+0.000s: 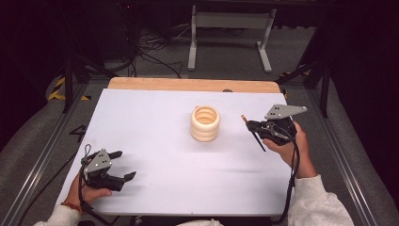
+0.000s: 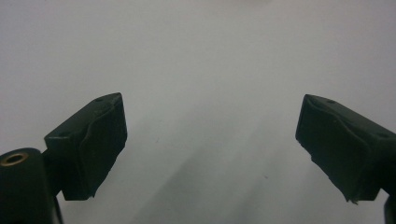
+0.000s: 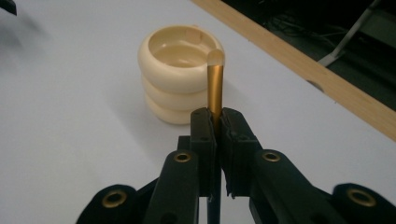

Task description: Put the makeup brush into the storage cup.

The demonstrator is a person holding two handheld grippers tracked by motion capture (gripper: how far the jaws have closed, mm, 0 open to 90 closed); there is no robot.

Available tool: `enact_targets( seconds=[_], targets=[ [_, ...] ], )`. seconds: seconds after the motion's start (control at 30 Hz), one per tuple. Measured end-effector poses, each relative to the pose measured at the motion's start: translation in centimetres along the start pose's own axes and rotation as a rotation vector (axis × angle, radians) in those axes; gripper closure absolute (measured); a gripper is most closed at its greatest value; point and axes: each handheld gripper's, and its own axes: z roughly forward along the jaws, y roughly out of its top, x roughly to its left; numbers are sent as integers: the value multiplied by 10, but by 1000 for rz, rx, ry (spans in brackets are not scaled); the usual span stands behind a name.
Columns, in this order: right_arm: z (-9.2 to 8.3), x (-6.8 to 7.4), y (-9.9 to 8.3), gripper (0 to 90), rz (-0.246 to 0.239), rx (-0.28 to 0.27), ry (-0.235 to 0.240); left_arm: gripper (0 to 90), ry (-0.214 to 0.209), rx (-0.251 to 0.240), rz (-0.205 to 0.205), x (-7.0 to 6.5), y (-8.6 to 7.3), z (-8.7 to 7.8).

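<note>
A cream ribbed holder stands upright in the middle of the white table. To its right, my right gripper is shut on a thin dark pen with a gold end. In the right gripper view the gold end, capped by a pale tip, rises from between the closed jaws of the gripper, just in front of the holder. My left gripper rests near the table's front left, open, with nothing between its jaws. In its own view the left gripper stands wide apart over bare white surface.
A wooden strip runs along the table's far edge. Beyond it, on the grey floor, are a white frame stand and loose cables. Metal rails flank the table on both sides.
</note>
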Motion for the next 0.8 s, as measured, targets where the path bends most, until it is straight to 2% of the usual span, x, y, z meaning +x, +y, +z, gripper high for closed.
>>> enact_targets(
  seconds=[0.07, 0.23, 0.33, 0.8],
  targets=[
    [-1, 0, -1, 845, 1, -31, -18, 98, 0, 3, 1, 0, 0, 0],
    [-4, 0, -2, 845, 14, -116, -18, 98, 2, 10, 5, 0, 0, 0],
    [-2, 0, -3, 845, 22, -149, -26, 98, 2, 9, 4, 0, 0, 0],
    [2, -1, -5, 845, 76, -260, -48, 97, 4, 5, 3, 0, 0, 0]
  ],
)
